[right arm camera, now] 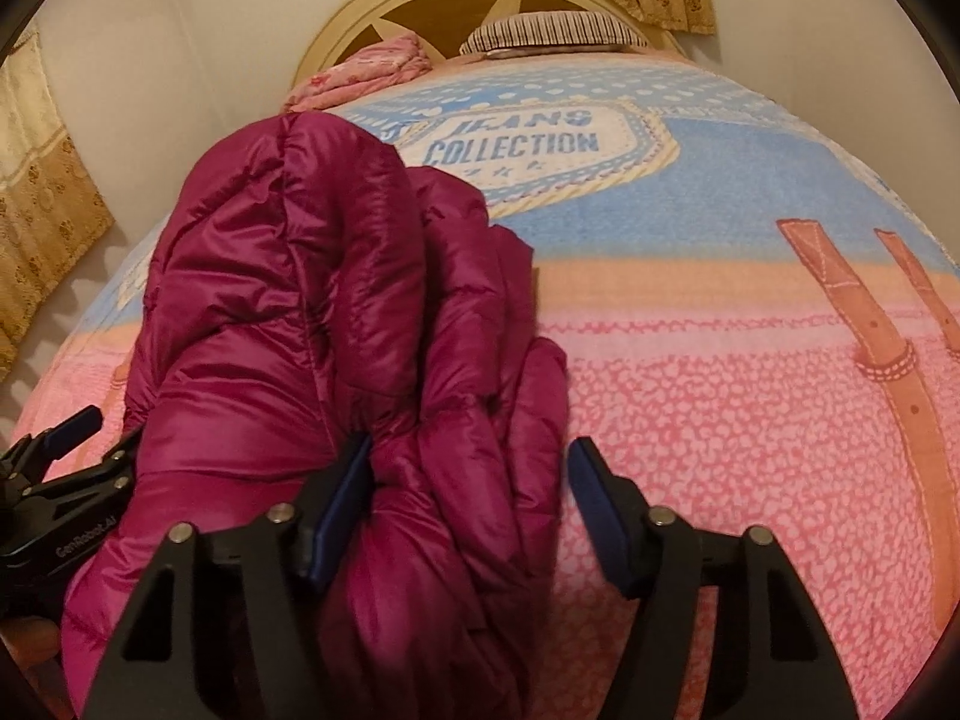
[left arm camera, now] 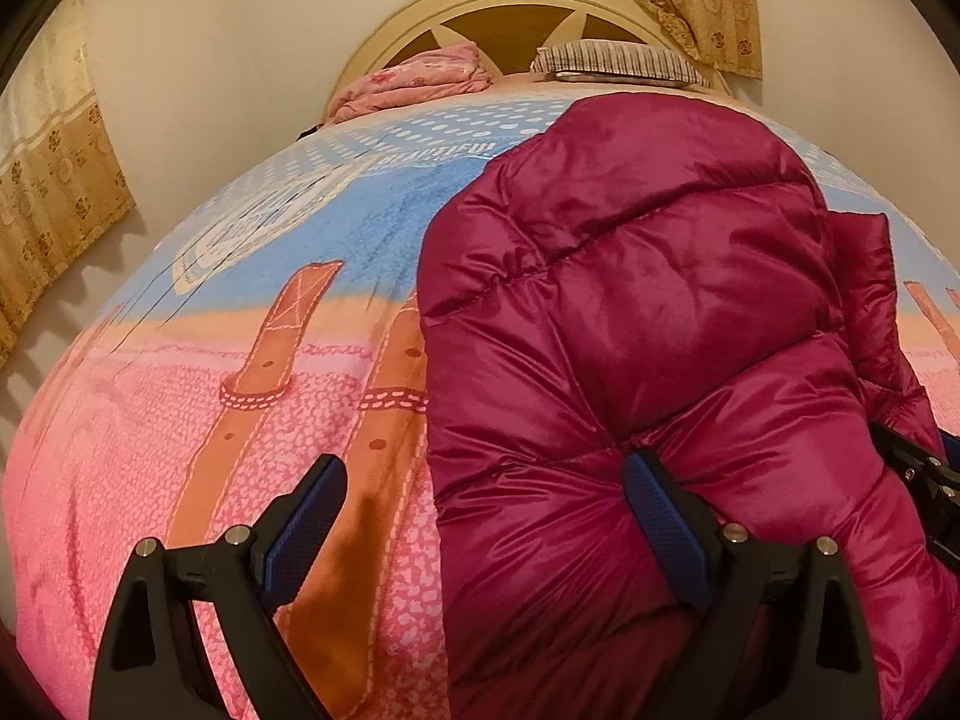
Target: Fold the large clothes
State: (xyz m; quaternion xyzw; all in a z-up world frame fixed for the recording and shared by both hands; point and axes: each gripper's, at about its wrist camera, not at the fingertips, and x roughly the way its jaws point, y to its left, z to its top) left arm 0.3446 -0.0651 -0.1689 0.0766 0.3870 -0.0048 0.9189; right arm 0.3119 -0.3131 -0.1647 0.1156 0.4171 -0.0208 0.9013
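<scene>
A magenta puffer jacket (left arm camera: 648, 300) lies folded lengthwise on the bed, running toward the headboard. My left gripper (left arm camera: 480, 510) is open and straddles the jacket's near left edge. Its right pad (left arm camera: 657, 516) digs into the padding, and its left pad (left arm camera: 312, 516) hangs over the blanket. In the right wrist view the jacket (right arm camera: 288, 276) fills the left half. My right gripper (right arm camera: 468, 492) has the jacket's near right folds between its jaws. The left pad (right arm camera: 342, 498) presses into the fabric; the right pad (right arm camera: 594, 516) stands just off it.
A pink, orange and blue blanket (left arm camera: 270, 312) printed with belts covers the bed. At the far end are a cream headboard (left arm camera: 510, 6), a pink folded cloth (left arm camera: 414, 81) and a striped pillow (left arm camera: 618, 63). Patterned curtains (left arm camera: 54, 192) hang on the left wall and behind the headboard.
</scene>
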